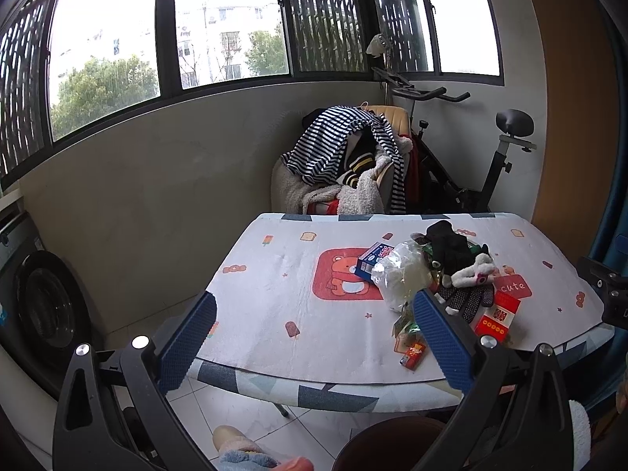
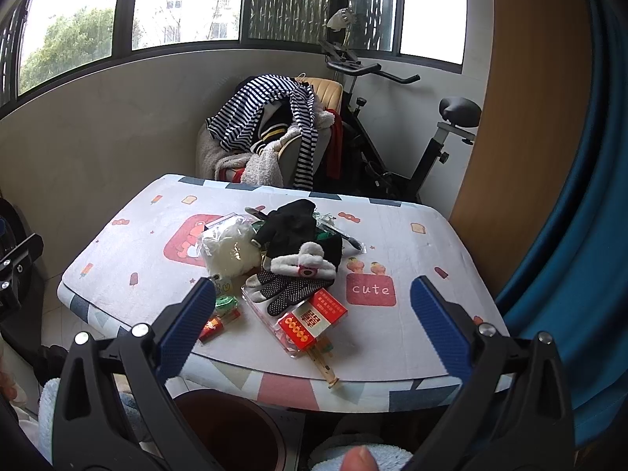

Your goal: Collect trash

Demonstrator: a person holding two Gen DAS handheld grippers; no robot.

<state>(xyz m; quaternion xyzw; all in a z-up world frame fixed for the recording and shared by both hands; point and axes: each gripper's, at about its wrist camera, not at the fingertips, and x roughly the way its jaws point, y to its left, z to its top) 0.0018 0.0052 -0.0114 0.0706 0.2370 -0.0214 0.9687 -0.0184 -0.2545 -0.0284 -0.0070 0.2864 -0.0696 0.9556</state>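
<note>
Bin [image 2: 231,428] half hidden under table [image 2: 412,259].

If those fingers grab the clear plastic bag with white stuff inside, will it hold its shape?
Probably not. The clear plastic bag looks crinkled and thin, so it would likely crumple. Its glossy film may slip, and its fluffy-looking white filling suggests it is light.
</note>
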